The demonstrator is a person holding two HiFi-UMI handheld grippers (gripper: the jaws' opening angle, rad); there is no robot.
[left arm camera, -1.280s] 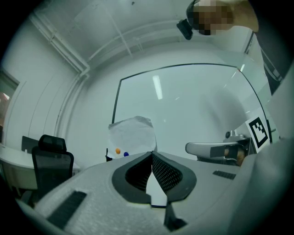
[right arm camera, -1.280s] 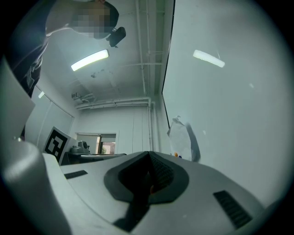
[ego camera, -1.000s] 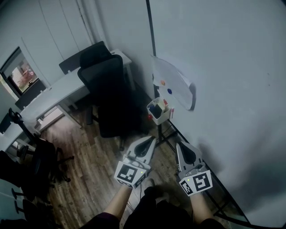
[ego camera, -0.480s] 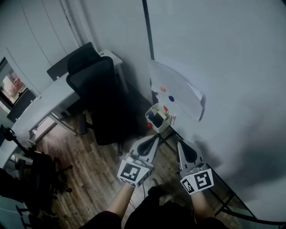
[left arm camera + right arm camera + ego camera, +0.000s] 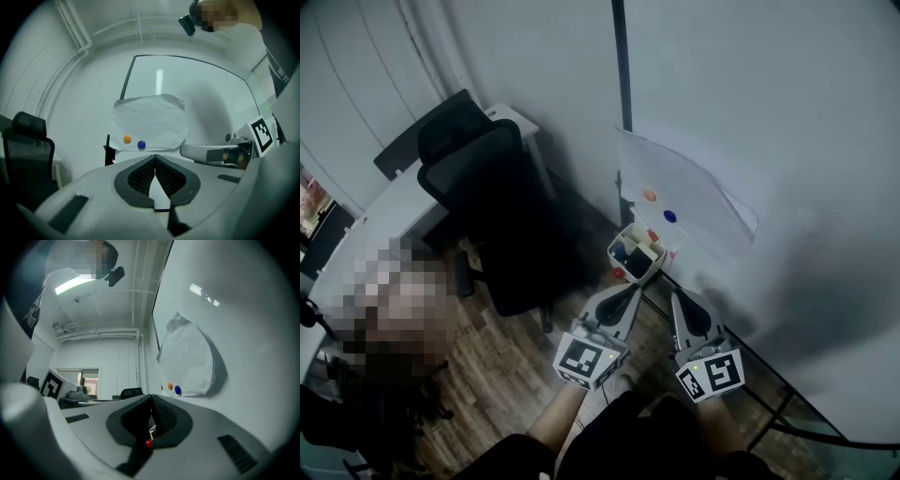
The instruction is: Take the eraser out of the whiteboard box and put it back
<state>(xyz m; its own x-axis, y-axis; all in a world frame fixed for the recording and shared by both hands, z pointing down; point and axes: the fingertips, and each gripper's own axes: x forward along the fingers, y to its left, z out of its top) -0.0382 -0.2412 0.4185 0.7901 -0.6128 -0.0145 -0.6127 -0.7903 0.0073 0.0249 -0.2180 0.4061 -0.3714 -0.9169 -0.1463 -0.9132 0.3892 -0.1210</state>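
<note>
The white whiteboard box (image 5: pixel 636 255) hangs at the whiteboard's lower edge. It holds a dark blue block, a pale block and marker caps; which one is the eraser I cannot tell. My left gripper (image 5: pixel 625 292) is shut and empty, pointing up at the box from just below it. My right gripper (image 5: pixel 682 300) is to the right of the box, next to the whiteboard (image 5: pixel 787 141), its tips together with nothing in them. In the left gripper view the mesh pads (image 5: pixel 143 172) meet at the tip and the right gripper (image 5: pixel 183 150) shows at the right. The box is hidden there.
A crumpled paper (image 5: pixel 689 192) is pinned to the board by an orange magnet (image 5: pixel 650 195) and a blue magnet (image 5: pixel 669 216). A black office chair (image 5: pixel 492 216) and a white desk (image 5: pixel 375 225) stand at the left on the wooden floor. The board's stand legs (image 5: pixel 773 417) run along the floor at the right.
Both grippers have moved forward toward the box, and their tips now lie just below it. The jaws stay together.
</note>
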